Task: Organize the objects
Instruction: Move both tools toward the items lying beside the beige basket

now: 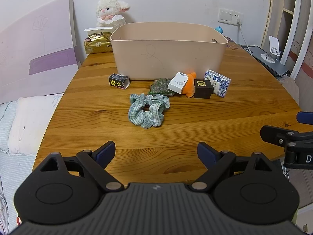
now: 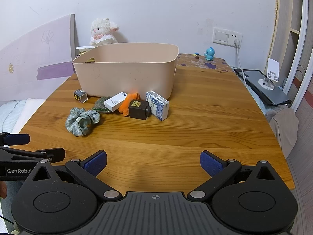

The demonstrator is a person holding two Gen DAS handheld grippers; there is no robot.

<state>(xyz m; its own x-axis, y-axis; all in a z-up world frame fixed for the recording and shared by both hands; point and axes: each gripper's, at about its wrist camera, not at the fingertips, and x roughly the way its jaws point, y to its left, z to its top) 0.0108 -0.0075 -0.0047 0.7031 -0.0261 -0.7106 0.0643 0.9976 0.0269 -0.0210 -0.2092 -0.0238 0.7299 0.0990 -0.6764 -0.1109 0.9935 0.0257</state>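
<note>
Loosely crumpled, the green-and-white checked cloth [image 1: 148, 109] lies on the wooden table [image 1: 195, 121] near the beige bin [image 1: 168, 52], while the left gripper [image 1: 156, 154] and right gripper [image 2: 153, 163] hover released, holding nothing.

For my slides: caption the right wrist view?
Open right gripper faces small items, including a plaid scrunchie, before a beige bin on a wooden table.

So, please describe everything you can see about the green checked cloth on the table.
The green checked cloth is soft woven fabric, pale green and white, crumpled into a loose ruffled ring rather than folded. It lies on the wooden table, in front of the beige bin and nearer to the camera than the small boxes. It seems to touch only the tabletop. Neither claw reaches it.
</note>
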